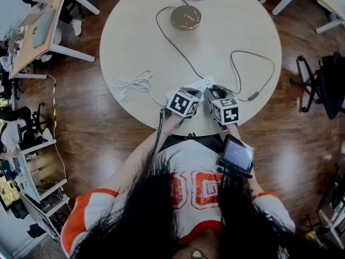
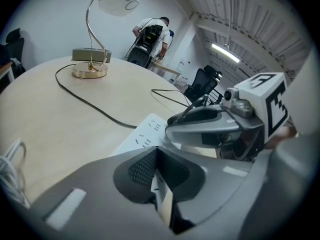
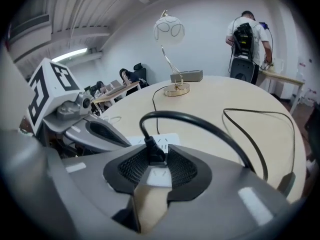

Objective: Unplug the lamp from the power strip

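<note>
The power strip (image 2: pixel 142 134) is pinched at its near end between the left gripper's (image 2: pixel 156 178) fingers; the lamp's black plug (image 3: pixel 151 151), seated in the strip, is enclosed by the right gripper's (image 3: pixel 152 165) closing fingers; the lamp (image 3: pixel 169 34) is seen well beyond them on the worktop (image 1: pixel 237 31).

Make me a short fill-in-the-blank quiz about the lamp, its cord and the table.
The table is ____ in shape.
The cord of the lamp is ____ in colour.
The cord's ____ stands in the power strip, between the jaws of the right gripper, which are closing.
Missing words: round; black; plug.
</note>
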